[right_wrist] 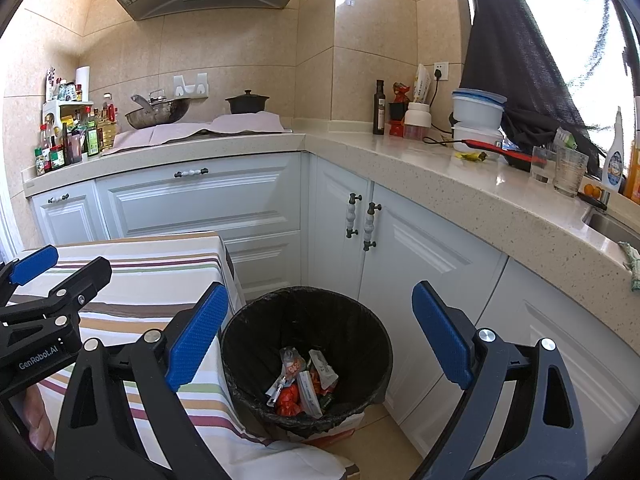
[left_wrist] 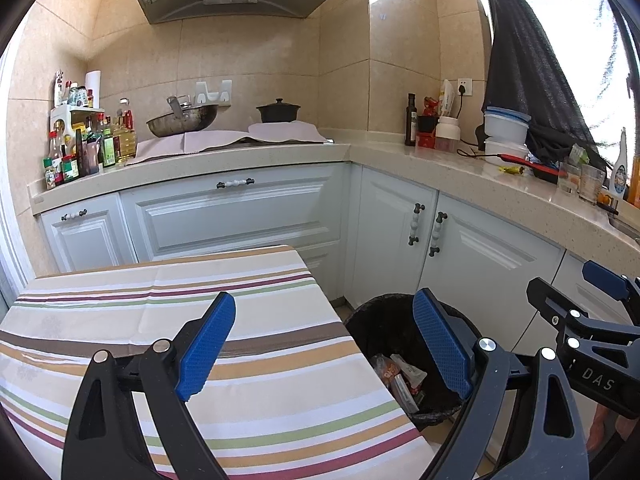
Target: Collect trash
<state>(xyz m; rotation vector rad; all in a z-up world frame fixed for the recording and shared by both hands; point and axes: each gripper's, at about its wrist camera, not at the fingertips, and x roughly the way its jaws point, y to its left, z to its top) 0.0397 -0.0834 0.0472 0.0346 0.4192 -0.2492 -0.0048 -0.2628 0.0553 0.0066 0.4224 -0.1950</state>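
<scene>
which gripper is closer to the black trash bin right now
Right. The right gripper hangs open directly above the trash bin, while the left gripper is open over the striped tablecloth's edge, beside the bin.

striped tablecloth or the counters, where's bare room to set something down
The striped tablecloth is bare all over. The countertop is free between the dark bottle and the glasses. The condiment bottles crowd the left end.

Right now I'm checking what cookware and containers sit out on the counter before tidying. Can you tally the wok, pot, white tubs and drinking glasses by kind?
Wok: 1
Black lidded pot: 1
White lidded tubs: 2, stacked
Clear glasses: 2
Total: 6
</scene>
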